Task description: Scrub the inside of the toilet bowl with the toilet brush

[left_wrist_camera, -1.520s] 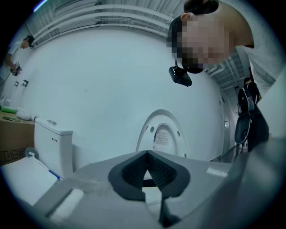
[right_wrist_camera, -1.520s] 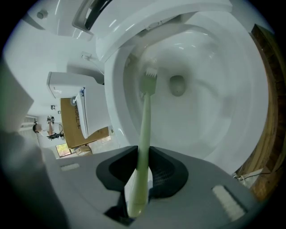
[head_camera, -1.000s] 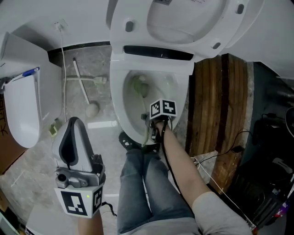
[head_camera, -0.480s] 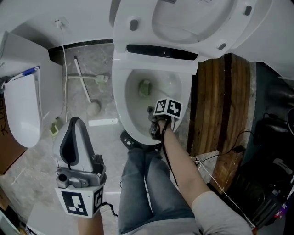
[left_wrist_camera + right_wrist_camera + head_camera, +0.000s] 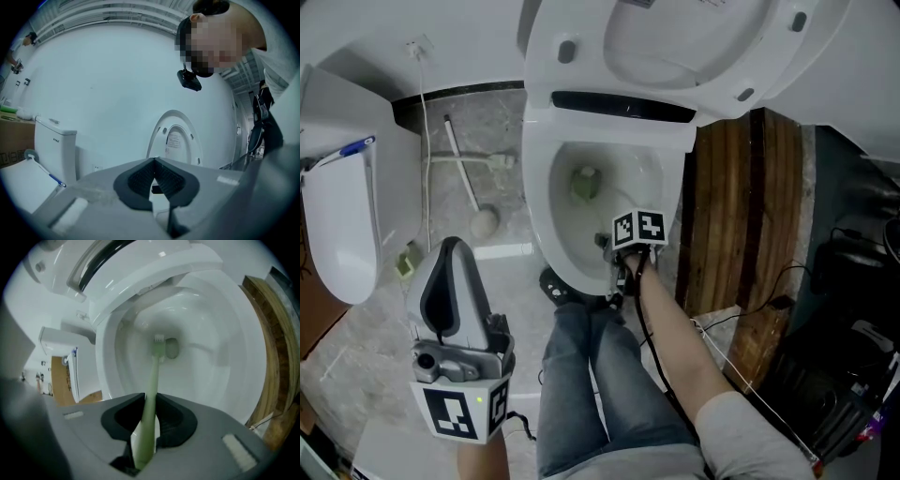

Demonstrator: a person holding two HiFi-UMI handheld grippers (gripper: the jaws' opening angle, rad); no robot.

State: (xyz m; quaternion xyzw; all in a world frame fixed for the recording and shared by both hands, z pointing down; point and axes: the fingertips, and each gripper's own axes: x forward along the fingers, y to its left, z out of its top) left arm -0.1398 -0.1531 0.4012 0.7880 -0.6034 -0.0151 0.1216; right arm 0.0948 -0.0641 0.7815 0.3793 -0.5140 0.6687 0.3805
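The white toilet bowl [image 5: 546, 211] stands open with its lid [image 5: 675, 42] raised. My right gripper [image 5: 614, 246] hovers over the bowl's front rim, shut on the pale green handle of the toilet brush [image 5: 151, 380]. The green brush head [image 5: 586, 183] rests low inside the bowl, and in the right gripper view the brush head [image 5: 158, 348] lies beside the drain hole [image 5: 172, 348]. My left gripper [image 5: 453, 248] is held at the lower left, away from the toilet, jaws together and holding nothing. In its own view the left gripper [image 5: 153, 160] points at the raised lid [image 5: 176, 140].
A second white toilet [image 5: 342, 225] stands at the left. White hoses [image 5: 464, 173] lie on the grey floor between them. A wooden board [image 5: 741, 216] leans right of the bowl, with cables and dark gear [image 5: 853, 319] beyond. The person's legs in jeans [image 5: 591, 375] are in front of the bowl.
The right gripper swung slightly right and came back, moving the brush head around the bottom of the bowl. The left gripper stayed where it was.
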